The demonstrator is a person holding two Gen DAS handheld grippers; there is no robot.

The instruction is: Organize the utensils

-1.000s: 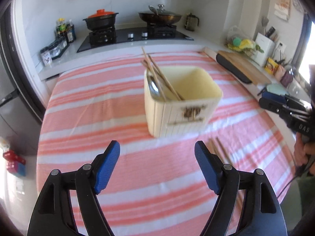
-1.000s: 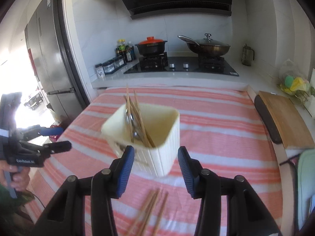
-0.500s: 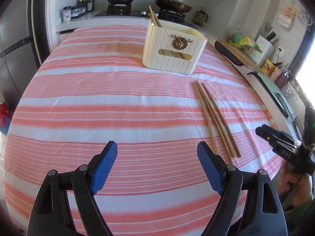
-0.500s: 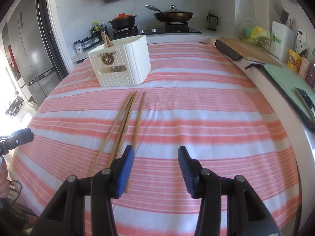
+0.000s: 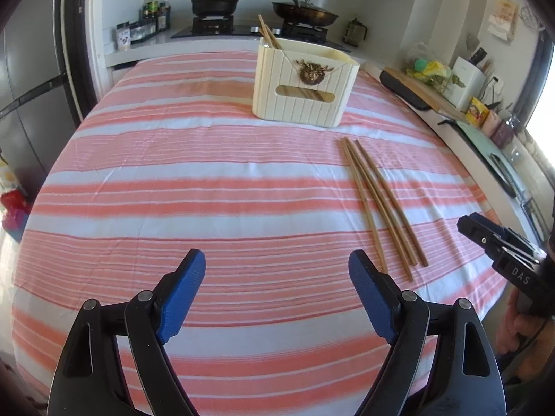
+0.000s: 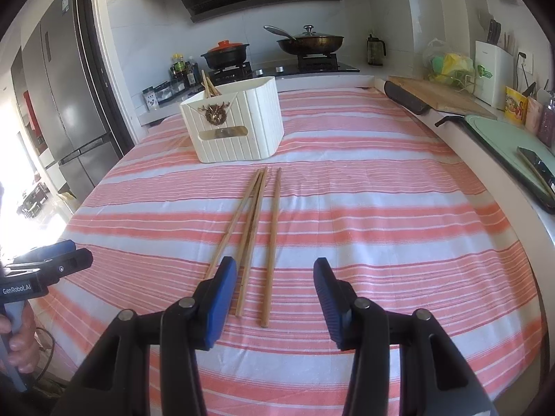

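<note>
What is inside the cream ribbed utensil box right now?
Wooden chopsticks poke above the rim of the cream ribbed utensil box at its rear left corner. Its walls hide anything lower down.

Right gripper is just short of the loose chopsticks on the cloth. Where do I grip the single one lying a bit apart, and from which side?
Take the separate chopstick near its close end, from above, with the right gripper open astride it. It lies flat on the striped cloth, pointing toward the cream holder, with a gap from the other chopsticks.

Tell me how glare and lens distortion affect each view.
Left wrist view: fisheye bows the striped tablecloth; the window at the right edge is blown out; chopsticks stay sharp. Right wrist view: glare washes out the left edge beside the fridge; dark corners frame both.
</note>
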